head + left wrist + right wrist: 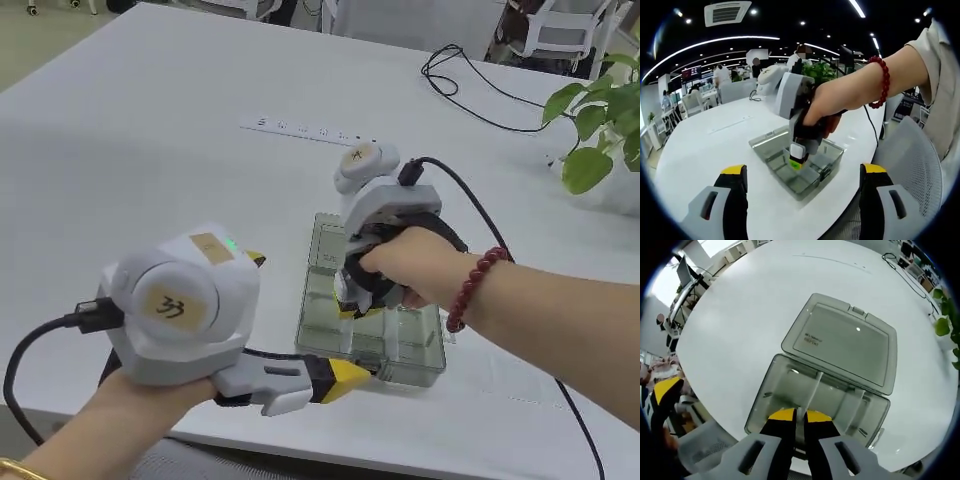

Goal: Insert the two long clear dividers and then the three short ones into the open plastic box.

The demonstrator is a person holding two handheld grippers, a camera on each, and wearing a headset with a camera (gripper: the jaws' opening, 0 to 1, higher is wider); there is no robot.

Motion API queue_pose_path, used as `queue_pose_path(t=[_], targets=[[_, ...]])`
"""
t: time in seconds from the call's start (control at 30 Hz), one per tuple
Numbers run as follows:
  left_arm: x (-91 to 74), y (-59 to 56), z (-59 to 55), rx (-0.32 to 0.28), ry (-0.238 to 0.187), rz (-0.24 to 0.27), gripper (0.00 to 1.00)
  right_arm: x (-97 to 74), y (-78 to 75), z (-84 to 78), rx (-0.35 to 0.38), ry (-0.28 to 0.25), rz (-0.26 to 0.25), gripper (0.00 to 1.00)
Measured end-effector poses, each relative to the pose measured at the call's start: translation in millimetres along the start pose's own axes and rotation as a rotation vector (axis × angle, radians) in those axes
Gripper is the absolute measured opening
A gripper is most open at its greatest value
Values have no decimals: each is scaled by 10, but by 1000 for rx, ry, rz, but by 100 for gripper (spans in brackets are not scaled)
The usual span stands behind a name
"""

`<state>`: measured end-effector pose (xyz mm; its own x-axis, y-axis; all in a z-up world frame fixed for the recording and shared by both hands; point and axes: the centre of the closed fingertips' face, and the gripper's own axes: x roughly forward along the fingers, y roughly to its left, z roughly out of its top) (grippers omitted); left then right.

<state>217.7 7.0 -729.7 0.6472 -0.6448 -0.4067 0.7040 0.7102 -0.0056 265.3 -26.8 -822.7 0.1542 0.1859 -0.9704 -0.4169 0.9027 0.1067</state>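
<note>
White tabletop (150, 130) carries the open plastic box (765, 390) near its front edge, with the lid (845, 340) lying flat on the far side. Inside, 1 clear divider (812, 387) stands upright, pinched between the jaws of the right gripper (796, 415). The left gripper (802, 169) hangs near the box, jaws wide apart, holding nothing. A power strip (300, 131) and a plant (600, 110) sit farther back.

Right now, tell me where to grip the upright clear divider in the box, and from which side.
Grip the divider by its top edge, coming straight down from above, one jaw on each flat face. It stands on edge inside the box, whose walls block side approaches. The right gripper appears closed on it that way.
</note>
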Motion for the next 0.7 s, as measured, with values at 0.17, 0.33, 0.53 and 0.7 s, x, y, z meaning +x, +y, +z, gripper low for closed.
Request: queue_pose_path(t=[0.17, 0.33, 0.53, 0.7], targets=[[-12, 34, 5, -10, -6, 14, 95, 50, -52, 51, 16, -8, 6, 7], [-20, 44, 3, -11, -5, 22, 95, 57, -68, 74, 38, -30, 45, 8], [-44, 50, -8, -10, -1, 29, 94, 38, -63, 135, 47, -88, 122, 11], [-56, 51, -8, -12, 2, 35, 95, -48, -59, 201, -2, -160, 154, 19]])
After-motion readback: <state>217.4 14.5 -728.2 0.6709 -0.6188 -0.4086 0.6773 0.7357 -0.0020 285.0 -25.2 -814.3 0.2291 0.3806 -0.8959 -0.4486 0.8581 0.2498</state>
